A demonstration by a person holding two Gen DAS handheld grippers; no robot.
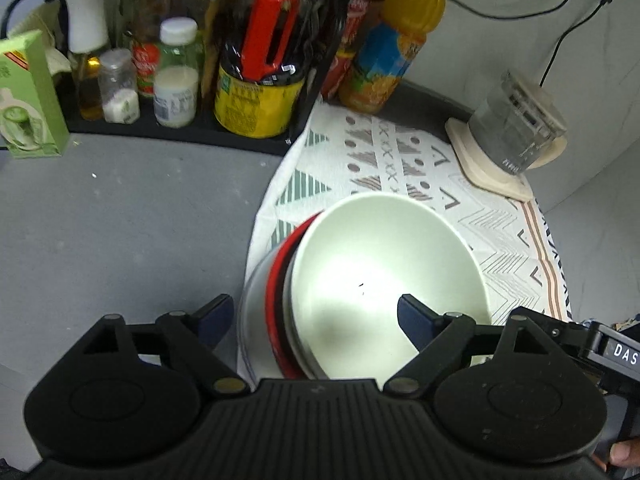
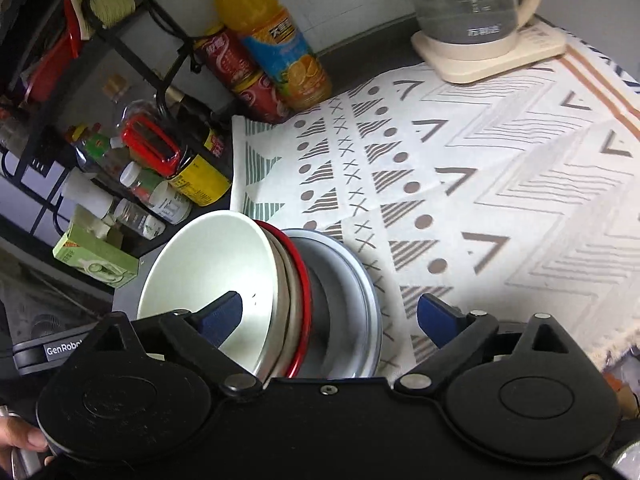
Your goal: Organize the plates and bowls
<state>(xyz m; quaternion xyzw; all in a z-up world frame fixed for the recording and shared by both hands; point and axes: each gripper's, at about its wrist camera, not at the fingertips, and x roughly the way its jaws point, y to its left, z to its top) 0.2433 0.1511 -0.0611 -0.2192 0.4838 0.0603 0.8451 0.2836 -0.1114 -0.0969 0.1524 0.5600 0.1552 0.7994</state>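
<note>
- Left gripper (image 1: 316, 316), lettered "DAS": jaws wide apart, empty, above white bowl (image 1: 384, 276).
- Right gripper (image 2: 330, 316): jaws spread, empty; neighbouring gripper reads "GenRobo".

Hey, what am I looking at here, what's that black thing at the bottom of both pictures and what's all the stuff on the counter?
The black thing is a hand-held grabbing tool. A person carries one in each hand, and each has a wide-angle camera looking forward along its two blue-tipped fingers. One picture comes from the left tongs, the other from the right tongs.

Both sets of tongs are open and hold nothing. Below them sits a tilted stack of dishes: a white bowl on top, a red-rimmed dish under it, and a grey dish at the bottom. The stack rests on a patterned cloth on a grey counter.

Behind stand a rack of sauce bottles, an orange juice bottle and a glass kettle.
</note>
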